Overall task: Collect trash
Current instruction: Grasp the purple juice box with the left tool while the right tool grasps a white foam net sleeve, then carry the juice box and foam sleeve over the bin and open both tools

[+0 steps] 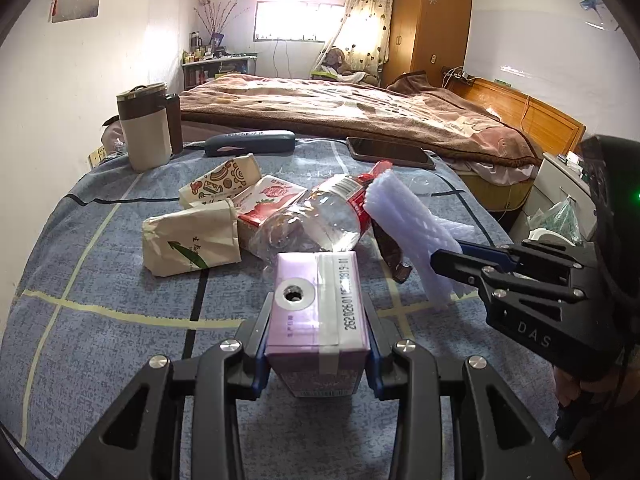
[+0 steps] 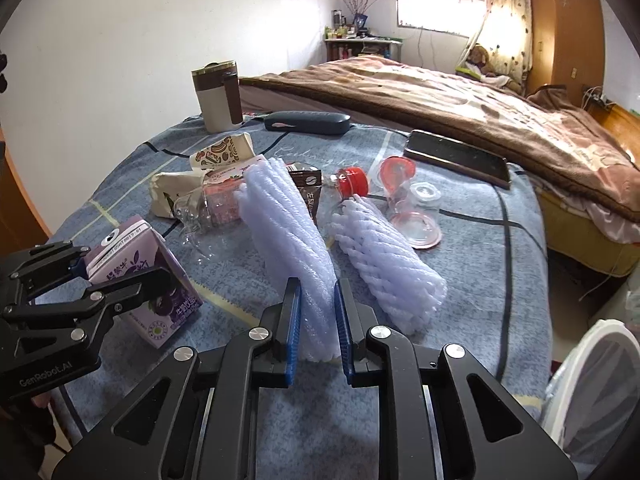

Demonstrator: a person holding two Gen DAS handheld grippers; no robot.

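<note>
My left gripper (image 1: 316, 312) is shut on a purple drink carton (image 1: 316, 308), upright on the blue cloth; it also shows in the right wrist view (image 2: 140, 272). My right gripper (image 2: 316, 312) is shut on a lilac foam net sleeve (image 2: 288, 224), seen in the left wrist view (image 1: 404, 220) lifted over the pile. Other trash lies behind: a clear crushed bottle (image 1: 316, 220), a strawberry carton (image 1: 264, 204), two paper bags (image 1: 192, 240), a second foam sleeve (image 2: 384, 256), a brown wrapper (image 2: 308, 188) and clear cups with red lids (image 2: 404, 208).
A white bin with a bag liner (image 2: 600, 392) stands at the lower right beside the table. A thermos mug (image 1: 144, 128), a glasses case (image 1: 252, 142) and a phone (image 1: 390, 153) lie at the table's far edge. A bed (image 1: 360, 108) is beyond.
</note>
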